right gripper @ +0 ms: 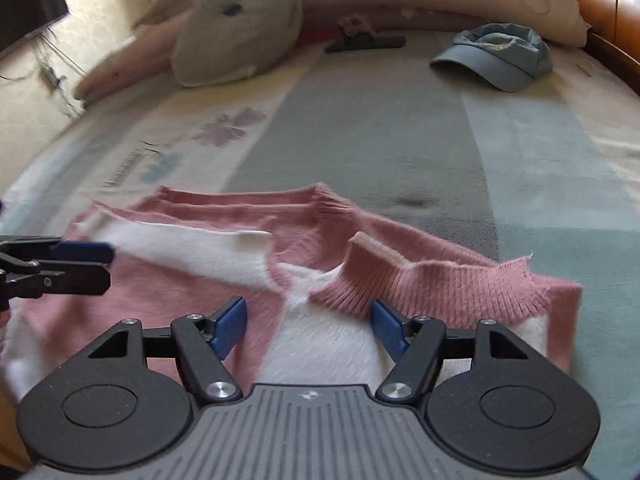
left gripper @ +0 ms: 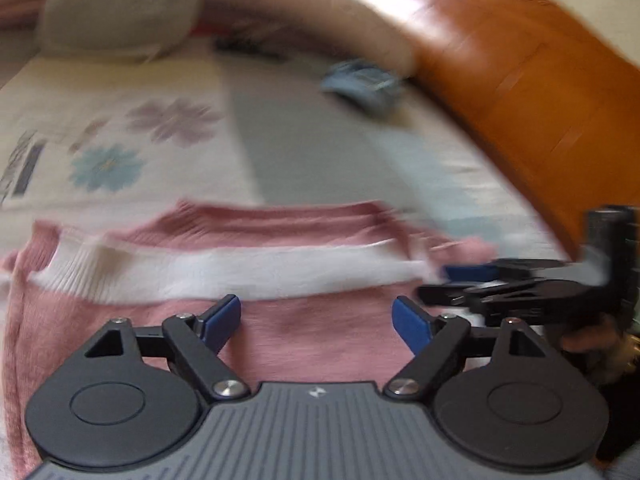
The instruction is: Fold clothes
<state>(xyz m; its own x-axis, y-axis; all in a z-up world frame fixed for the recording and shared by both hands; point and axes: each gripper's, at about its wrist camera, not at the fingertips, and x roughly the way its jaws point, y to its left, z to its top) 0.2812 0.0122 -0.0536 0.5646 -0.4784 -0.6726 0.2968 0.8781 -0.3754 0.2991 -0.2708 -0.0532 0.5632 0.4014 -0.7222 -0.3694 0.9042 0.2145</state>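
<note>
While I watched through the left wrist view: motion smeared it, so I trusted only coarse shapes.
Left tongs [left gripper: 316, 322]: spread wide, pinching nothing, low over the pink body of the sweater [left gripper: 312, 332].
Sweater's place, left view: on the bed [left gripper: 312, 140], its white band running across just ahead of my blue pads.
Right tongs, seen from the left [left gripper: 444, 280]: side-on at the sweater's edge; from there I could not tell whether they stood apart.
Right wrist view, right tongs [right gripper: 308, 330]: spread, empty, over white fabric beside a ribbed pink cuff.
Sweater [right gripper: 248, 264]: partly gathered, layers overlapping, sleeve lying across the front.
Cap [right gripper: 496, 56]: well apart, near the pillow [right gripper: 236, 36].
Risk: I judged that pinching one layer only would drag the stacked knit askew; the fuzzy fabric could slip between the pads.
</note>
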